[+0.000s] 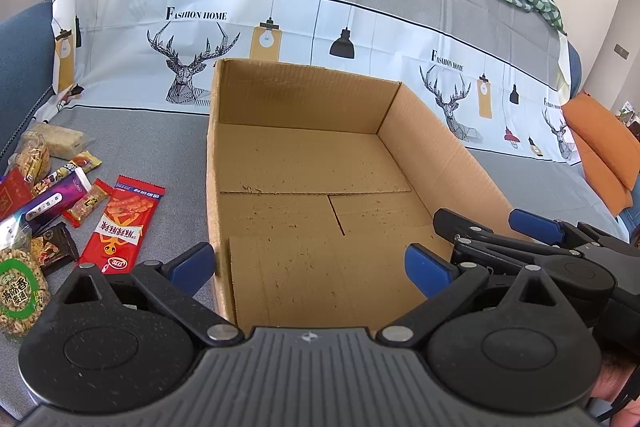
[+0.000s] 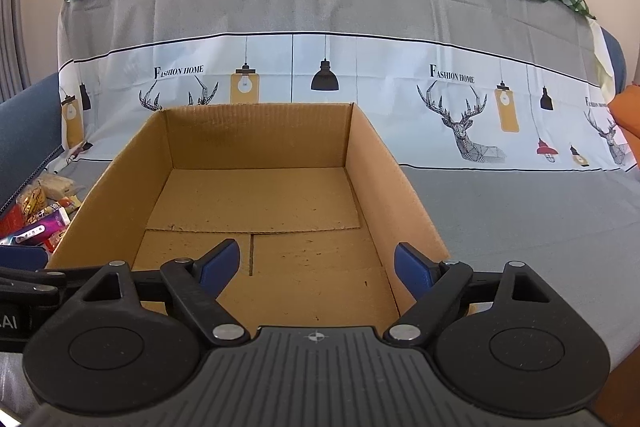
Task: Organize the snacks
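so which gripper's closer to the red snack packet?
Left. The left gripper hangs open at the cardboard box's near-left corner, with the red snack packet just off its left fingertip. The right gripper, also open, sits over the box interior, farther right.

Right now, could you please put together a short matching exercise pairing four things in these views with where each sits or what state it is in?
Things:
1. brown cardboard box
2. long red snack packet
3. orange cushion
4. left gripper

Place or state:
A. open, holding nothing
B. lying flat just left of the box
D. far right, at the sofa's end
C. empty inside, top open

Pairs: 1-C, 2-B, 3-D, 4-A
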### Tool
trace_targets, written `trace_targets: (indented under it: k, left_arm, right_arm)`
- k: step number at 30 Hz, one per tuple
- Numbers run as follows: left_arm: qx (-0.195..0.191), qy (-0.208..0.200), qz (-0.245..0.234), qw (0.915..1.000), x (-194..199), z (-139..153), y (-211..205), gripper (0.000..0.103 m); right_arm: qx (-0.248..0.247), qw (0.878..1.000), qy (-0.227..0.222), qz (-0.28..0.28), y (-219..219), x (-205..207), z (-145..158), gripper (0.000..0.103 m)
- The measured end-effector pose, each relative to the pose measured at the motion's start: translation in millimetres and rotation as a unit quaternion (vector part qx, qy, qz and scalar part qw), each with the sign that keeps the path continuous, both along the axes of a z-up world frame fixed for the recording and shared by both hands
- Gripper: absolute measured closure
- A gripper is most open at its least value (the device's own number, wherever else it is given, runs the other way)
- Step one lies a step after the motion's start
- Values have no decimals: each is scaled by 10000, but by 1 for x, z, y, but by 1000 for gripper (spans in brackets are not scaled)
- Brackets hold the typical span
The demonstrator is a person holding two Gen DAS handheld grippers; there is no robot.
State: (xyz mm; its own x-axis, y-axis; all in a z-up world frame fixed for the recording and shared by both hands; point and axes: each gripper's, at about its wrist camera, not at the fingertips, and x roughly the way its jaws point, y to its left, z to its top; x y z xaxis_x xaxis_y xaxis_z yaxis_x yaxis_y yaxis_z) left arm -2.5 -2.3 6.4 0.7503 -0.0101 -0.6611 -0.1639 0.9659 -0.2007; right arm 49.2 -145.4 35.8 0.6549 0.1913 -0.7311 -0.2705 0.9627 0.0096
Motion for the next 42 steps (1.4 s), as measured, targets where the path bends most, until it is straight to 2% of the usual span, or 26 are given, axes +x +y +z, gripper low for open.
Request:
trace_targets:
  k: [14,18,19,20,21,22,23,24,26,28,32,35,37,40,42]
  left_arm:
    - [-9,-11,1,10000,0,2,-2,2]
    - [37,57,20,10000,0,3,-2,6]
    - [43,69,25,10000,0,4,-2,8]
    - [44,53,37,10000,0,4,-1,15]
    - [62,32,63,10000,-1,5,1,25]
    - [89,23,98,9999,-3,5,4,31]
    - [96,123,130,9998,-3,5,8,43]
    - [100,130,174,9997,-5,5,12,52]
    - [107,29,301,9995,-11,7,21,59]
    - [98,32,456,9989,-17,10,34,59]
    - [540,-119,748,9957,-35,22,63,59]
    - [566,-263,970,9933,-46,29,91,56]
    - [682,-376,1240,9892,-58,29,108,48]
    - [591,-567,1783,9806,-79,10,137,37]
    - [641,-563,2189,9720,-89,-6,150,22]
  right_arm:
    - [27,10000,-6,51,0,1,-1,17]
    - [34,10000,-33,58,2,2,0,18]
    - [37,10000,-51,66,3,2,1,21]
    - [41,9999,-80,81,4,2,2,28]
    - [46,9999,-114,95,5,1,4,32]
    - [72,9998,-144,100,7,1,6,41]
    - [118,9998,-154,97,8,1,7,49]
    - [184,9997,-152,94,9,0,8,52]
    - [312,9994,-137,107,15,0,10,55]
    - [482,9986,-120,156,24,-1,13,55]
    - [888,9952,-126,385,50,-5,20,54]
    - [1164,9913,-99,609,73,-12,24,52]
    - [1297,9887,-75,754,90,-19,27,50]
    - [1464,9841,-29,1005,116,-29,27,49]
    - [1511,9811,-6,1211,135,-36,26,49]
